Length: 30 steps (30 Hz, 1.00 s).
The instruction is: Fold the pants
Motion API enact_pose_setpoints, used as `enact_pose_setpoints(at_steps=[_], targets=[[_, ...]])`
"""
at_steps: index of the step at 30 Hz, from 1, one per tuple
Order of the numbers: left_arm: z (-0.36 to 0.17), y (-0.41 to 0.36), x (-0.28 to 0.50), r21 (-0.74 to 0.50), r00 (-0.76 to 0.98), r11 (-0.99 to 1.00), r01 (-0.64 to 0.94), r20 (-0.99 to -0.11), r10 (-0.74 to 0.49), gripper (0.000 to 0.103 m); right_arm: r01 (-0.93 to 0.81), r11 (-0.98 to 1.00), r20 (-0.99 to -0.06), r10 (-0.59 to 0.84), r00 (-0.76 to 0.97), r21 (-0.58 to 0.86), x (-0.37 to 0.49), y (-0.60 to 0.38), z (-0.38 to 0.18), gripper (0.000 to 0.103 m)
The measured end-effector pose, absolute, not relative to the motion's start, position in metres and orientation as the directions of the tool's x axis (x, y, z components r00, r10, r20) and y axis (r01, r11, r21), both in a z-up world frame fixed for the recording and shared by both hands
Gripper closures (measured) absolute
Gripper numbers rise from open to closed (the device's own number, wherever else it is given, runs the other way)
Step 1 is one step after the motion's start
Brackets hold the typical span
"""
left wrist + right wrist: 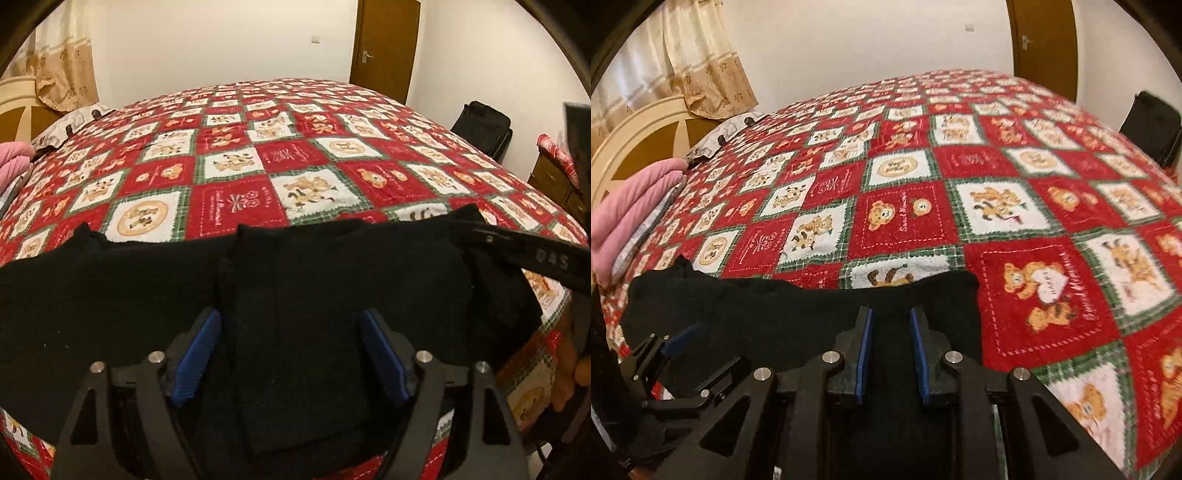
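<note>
Black pants [288, 280] lie along the near edge of the bed [280, 155], partly folded, a doubled layer over the middle. Left gripper [291, 354] above the fold, jaws wide apart, nothing between them. Right gripper [891, 350] over the pants' right end, jaws parted narrowly, gripping nothing. Pink bedding [631, 210] at the left edge by the headboard [635, 136]. Door [384, 48] beyond the far corner.

Wide open bedspread [1015, 184] beyond the black pants [295, 288]. Blocked left by pink folded bedding [631, 218] and headboard [639, 136]; right, past the edge, by black luggage [484, 125].
</note>
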State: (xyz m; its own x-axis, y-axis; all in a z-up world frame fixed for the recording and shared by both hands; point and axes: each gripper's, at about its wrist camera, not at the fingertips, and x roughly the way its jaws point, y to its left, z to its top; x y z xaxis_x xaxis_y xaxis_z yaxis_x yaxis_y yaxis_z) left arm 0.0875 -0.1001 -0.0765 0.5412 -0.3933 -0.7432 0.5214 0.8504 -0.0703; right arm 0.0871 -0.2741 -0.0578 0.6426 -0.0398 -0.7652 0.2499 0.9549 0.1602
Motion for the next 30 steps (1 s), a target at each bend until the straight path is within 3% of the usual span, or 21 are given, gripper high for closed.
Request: enact_pose_setpoints(at_steps=[4,6,11,14,19,24,30], targets=[[-0.068,-0.084,0.093,-0.067,0.566,0.873,0.483,-0.737,-0.369,0.022,0.28,0.952,-0.745,-0.099,0.66,0.121,0.069,-0.266,-0.052,0.076],[-0.066,-0.069,0.101,-0.057,0.589,0.9,0.433,-0.738,-0.33,0.021,0.27,0.951,-0.755,-0.068,0.652,0.148,0.064,-0.264,-0.061,0.052],[-0.065,-0.015,0.123,-0.045,0.621,0.959,0.281,-0.753,-0.217,0.021,0.246,0.966,-0.759,-0.096,0.644,0.086,0.066,-0.249,-0.068,0.042],[-0.06,0.021,0.128,-0.034,0.651,0.98,0.197,-0.743,-0.156,0.021,0.255,0.964,-0.73,-0.119,0.673,0.077,0.066,-0.24,-0.055,0.042],[-0.06,0.086,0.132,-0.024,0.684,0.999,0.043,-0.728,-0.047,0.021,0.052,0.99,-0.628,0.042,0.777,0.131,0.068,-0.195,-0.034,0.042],[-0.071,0.15,0.13,0.0,0.663,0.994,-0.113,-0.745,0.076,0.021,0.011,0.975,-0.709,0.153,0.689,0.221,0.097,-0.154,-0.065,0.041],[-0.083,0.221,0.136,-0.219,0.652,0.938,-0.268,-0.758,0.009,0.021,-0.009,0.982,-0.703,0.142,0.697,0.19,0.094,-0.139,-0.085,0.034]])
